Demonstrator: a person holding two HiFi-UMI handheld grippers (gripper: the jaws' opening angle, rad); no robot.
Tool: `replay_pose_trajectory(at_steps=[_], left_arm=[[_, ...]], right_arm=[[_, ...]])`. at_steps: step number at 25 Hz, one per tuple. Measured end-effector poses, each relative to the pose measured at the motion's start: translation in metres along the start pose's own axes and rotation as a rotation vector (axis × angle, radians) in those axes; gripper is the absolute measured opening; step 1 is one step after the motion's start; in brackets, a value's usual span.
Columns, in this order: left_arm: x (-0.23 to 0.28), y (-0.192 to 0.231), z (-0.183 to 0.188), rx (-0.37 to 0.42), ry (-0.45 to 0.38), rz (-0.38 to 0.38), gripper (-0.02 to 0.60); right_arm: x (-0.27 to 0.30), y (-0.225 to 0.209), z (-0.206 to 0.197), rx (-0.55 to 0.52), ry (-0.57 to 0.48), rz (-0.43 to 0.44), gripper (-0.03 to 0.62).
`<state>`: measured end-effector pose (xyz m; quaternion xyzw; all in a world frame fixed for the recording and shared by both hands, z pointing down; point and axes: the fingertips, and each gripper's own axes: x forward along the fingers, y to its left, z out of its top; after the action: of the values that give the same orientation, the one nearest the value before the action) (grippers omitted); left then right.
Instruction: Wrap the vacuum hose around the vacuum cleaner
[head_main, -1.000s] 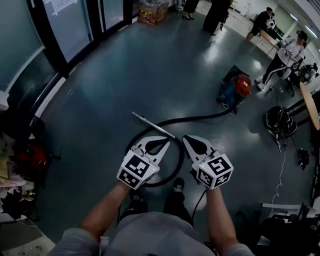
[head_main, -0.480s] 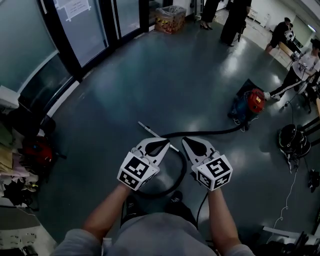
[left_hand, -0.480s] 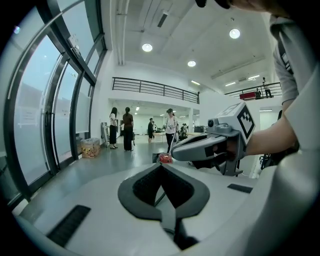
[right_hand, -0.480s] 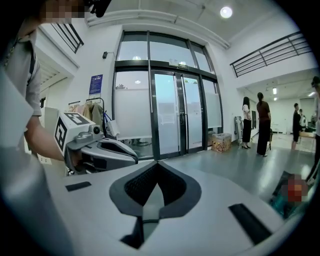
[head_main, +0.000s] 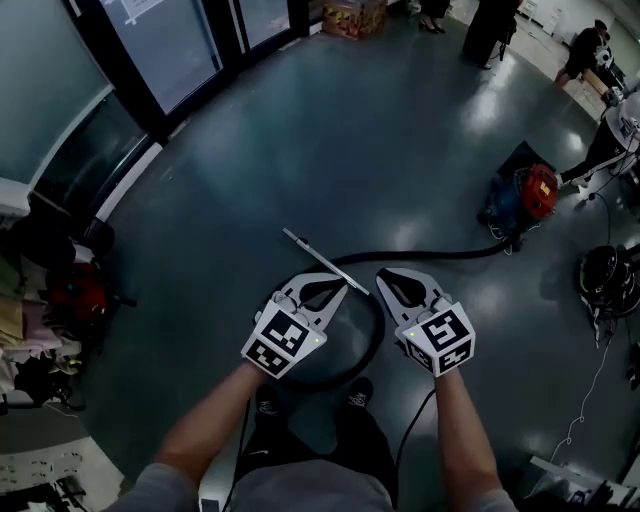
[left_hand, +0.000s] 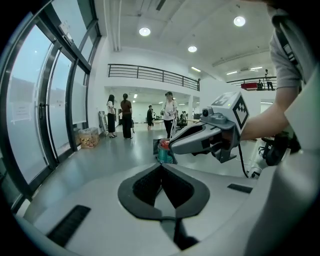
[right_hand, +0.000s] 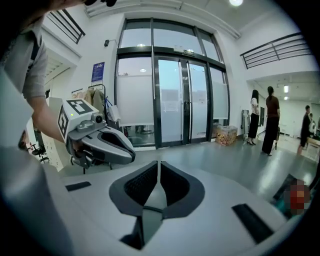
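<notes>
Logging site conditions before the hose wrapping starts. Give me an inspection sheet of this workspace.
Surface: glossy grey floor.
Job's things: red-and-blue vacuum cleaner at right; its black hose lies unwrapped, looped beside a metal wand.
Clutter: red bag and clothes at left.
Grippers: left gripper and right gripper shut, empty.
Cables: black coil, white cord at right.
Surroundings: glass doors, people far off.
</notes>
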<state>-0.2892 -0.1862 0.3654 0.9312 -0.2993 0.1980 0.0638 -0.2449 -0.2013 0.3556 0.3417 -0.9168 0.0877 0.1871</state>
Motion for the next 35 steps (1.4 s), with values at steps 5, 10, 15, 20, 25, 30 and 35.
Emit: replay_pose_trajectory(at_steps=[5, 10, 15, 20, 25, 30, 35], left_arm=[[0.051, 0.022, -0.076, -0.054, 0.069, 0.014, 0.006], [0.090, 0.045, -0.177, -0.107, 0.109, 0.040, 0.006], [0.122, 0.064, -0.287, -0.186, 0.136, 0.093, 0.007], [0.165, 0.075, -0.387, -0.224, 0.167, 0.115, 0.006], [0.198, 0.087, -0.474, -0.235, 0.184, 0.150, 0.006], [0.222, 0.098, -0.542, -0.261, 0.186, 0.183, 0.006], [0.241, 0.103, -0.592, -0.263, 0.194, 0.199, 0.006]], right_arm=[[0.061, -0.030, -0.075, 0.034, 0.018, 0.028, 0.005], [0.140, -0.044, -0.181, 0.023, 0.099, 0.072, 0.005], [0.216, -0.051, -0.301, -0.008, 0.197, 0.056, 0.080], [0.281, -0.065, -0.421, -0.021, 0.280, 0.073, 0.153], [0.349, -0.081, -0.525, -0.049, 0.362, 0.108, 0.197], [0.402, -0.099, -0.611, -0.076, 0.448, 0.122, 0.219], [0.436, -0.122, -0.675, -0.097, 0.508, 0.111, 0.219]])
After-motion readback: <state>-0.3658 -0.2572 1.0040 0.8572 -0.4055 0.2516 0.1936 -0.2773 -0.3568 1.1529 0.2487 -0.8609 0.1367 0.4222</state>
